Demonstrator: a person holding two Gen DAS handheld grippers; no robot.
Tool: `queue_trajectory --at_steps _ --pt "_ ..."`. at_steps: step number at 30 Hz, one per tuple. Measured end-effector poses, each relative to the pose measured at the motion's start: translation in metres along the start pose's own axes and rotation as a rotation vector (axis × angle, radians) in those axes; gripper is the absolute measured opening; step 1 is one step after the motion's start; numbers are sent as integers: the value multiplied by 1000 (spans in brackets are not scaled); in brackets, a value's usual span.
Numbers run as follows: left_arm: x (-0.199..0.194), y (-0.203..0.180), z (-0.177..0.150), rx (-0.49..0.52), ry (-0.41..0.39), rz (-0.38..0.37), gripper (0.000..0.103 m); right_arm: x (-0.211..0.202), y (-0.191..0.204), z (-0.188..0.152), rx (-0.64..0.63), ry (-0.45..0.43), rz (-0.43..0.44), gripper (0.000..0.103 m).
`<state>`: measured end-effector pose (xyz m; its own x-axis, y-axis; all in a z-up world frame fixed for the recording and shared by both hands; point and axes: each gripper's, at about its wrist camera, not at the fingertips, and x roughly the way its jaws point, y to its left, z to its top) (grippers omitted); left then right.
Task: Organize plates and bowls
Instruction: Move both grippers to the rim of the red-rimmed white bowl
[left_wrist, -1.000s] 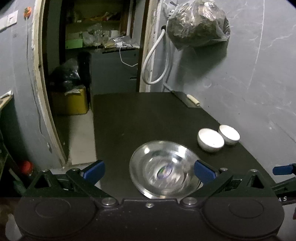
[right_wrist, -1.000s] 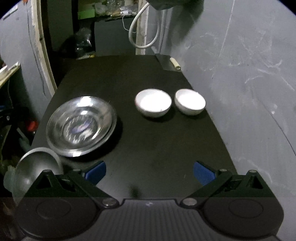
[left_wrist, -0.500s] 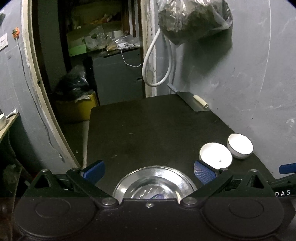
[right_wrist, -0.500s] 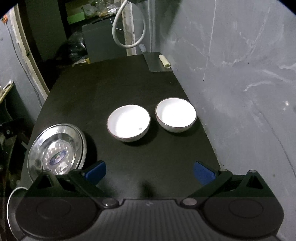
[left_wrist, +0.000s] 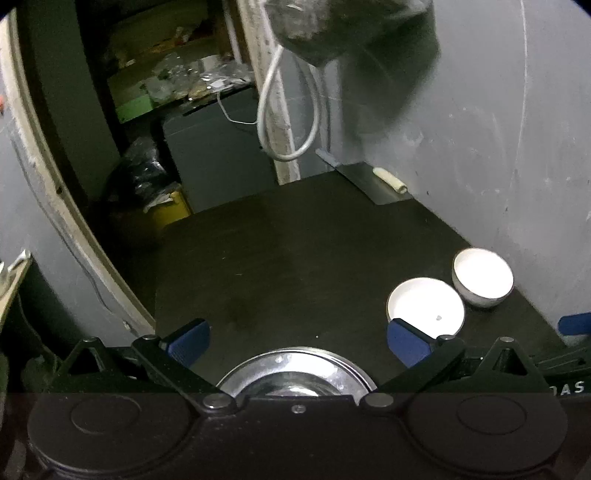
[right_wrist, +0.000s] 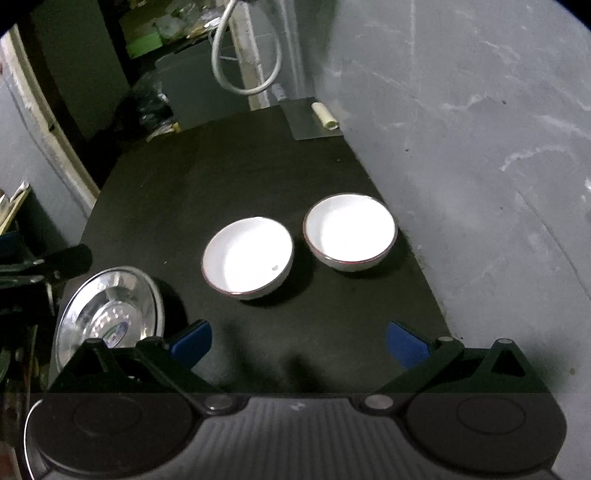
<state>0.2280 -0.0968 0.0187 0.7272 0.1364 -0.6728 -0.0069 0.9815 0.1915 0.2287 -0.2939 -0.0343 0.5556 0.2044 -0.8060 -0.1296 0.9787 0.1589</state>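
Note:
Two white bowls with red rims sit side by side on the black table: the nearer one (right_wrist: 248, 256) (left_wrist: 424, 308) and the one by the wall (right_wrist: 349, 230) (left_wrist: 482, 277). A steel plate (right_wrist: 110, 315) (left_wrist: 295, 373) lies at the table's near left, partly hidden under my left gripper's body. My left gripper (left_wrist: 297, 341) is open above the plate's far rim, holding nothing. My right gripper (right_wrist: 297, 341) is open over bare table, short of the two bowls, with nothing between its fingers.
A grey wall (right_wrist: 480, 147) runs along the table's right edge. A flat metal sheet with a pale roll (right_wrist: 325, 115) lies at the far right corner. A white hose (left_wrist: 288, 110) and a dark bag hang beyond. The table's left edge drops to a doorway.
Both grippers have pulled back and tilted up: the steel plate slid down under the left gripper's body, and in the right wrist view the bowls came nearer and more central.

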Motion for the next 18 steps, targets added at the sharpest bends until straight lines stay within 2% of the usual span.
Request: queue_trajectory --at_steps 3,7,18 --pt "9 -10 6 52 29 36 102 1 -5 -4 32 12 1 103" --pt "18 -18 7 84 47 32 102 4 -10 -10 56 18 1 103" --pt "38 -17 10 106 92 50 102 14 -11 -10 78 5 2 103"
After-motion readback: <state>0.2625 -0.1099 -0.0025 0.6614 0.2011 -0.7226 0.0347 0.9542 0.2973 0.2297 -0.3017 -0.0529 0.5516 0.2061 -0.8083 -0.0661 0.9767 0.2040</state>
